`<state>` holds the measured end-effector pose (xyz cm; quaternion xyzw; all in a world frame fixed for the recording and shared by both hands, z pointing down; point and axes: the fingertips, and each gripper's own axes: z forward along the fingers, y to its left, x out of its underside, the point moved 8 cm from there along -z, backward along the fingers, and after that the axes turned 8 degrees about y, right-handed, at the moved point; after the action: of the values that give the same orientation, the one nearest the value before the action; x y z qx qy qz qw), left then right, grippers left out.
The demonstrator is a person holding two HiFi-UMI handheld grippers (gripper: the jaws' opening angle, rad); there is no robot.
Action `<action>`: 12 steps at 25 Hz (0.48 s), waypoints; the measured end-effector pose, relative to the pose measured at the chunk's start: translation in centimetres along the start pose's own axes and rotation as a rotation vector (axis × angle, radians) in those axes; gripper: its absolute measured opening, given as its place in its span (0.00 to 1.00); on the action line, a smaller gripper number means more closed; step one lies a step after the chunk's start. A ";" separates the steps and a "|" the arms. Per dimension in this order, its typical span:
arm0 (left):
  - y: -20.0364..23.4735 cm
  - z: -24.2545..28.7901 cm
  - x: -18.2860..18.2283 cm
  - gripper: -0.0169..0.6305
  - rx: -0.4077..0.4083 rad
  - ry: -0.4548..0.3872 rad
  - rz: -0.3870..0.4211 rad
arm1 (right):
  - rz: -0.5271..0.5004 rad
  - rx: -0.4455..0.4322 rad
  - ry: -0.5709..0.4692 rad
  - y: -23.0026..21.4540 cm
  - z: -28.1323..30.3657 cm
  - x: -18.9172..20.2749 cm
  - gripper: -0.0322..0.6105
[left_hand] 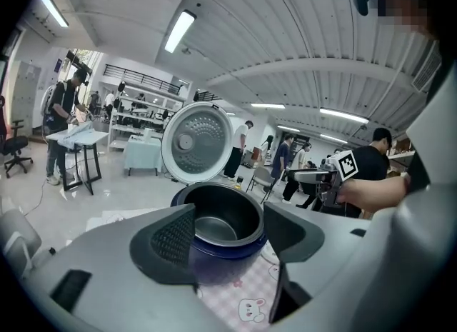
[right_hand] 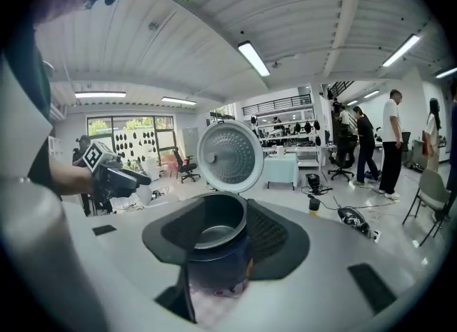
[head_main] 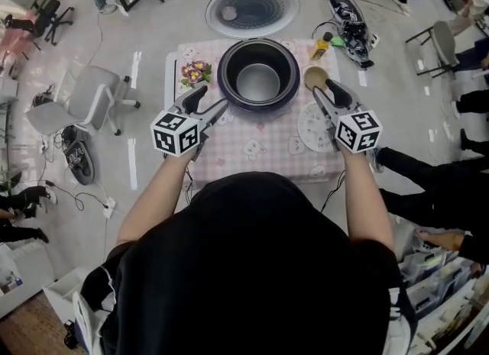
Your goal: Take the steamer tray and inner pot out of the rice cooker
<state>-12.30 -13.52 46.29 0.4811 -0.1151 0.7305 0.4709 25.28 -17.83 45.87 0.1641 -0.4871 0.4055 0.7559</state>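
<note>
**Tray out, inner pot left to lift**

The left gripper (head_main: 213, 98) is hovering with its jaws wide apart and empty. The right gripper (head_main: 327, 91) is standing about half open, gripping nothing. The white steamer tray (head_main: 309, 128) is lying on the checked tablecloth (head_main: 252, 151), just beside the open rice cooker (head_main: 258, 108). The inner pot (head_main: 258, 80) is sitting inside the cooker, apparently the remaining job.

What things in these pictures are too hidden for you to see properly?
- White tray, head view: the right gripper covers its edge.
- Rice cooker sides, right gripper view: behind the fingers.
- Table near edge, head view: under the person's head.
</note>
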 end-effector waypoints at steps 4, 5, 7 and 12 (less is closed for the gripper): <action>0.6 1.7 0.0 0.51 0.001 0.034 -0.014 | 0.006 -0.044 0.048 0.3 2.2 0.5 0.35; 0.8 2.2 0.1 0.51 0.006 0.041 -0.022 | 0.010 -0.051 0.059 0.4 2.7 0.7 0.35; 1.3 3.2 0.5 0.49 0.021 0.059 -0.049 | 0.028 -0.063 0.080 0.4 3.8 1.1 0.35; 3.0 6.0 1.4 0.44 0.033 0.129 -0.121 | 0.095 -0.082 0.123 -0.4 6.6 1.8 0.35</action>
<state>-11.24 -18.06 51.38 0.4469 -0.0430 0.7320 0.5125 21.91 -21.51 50.60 0.0845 -0.4632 0.4300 0.7703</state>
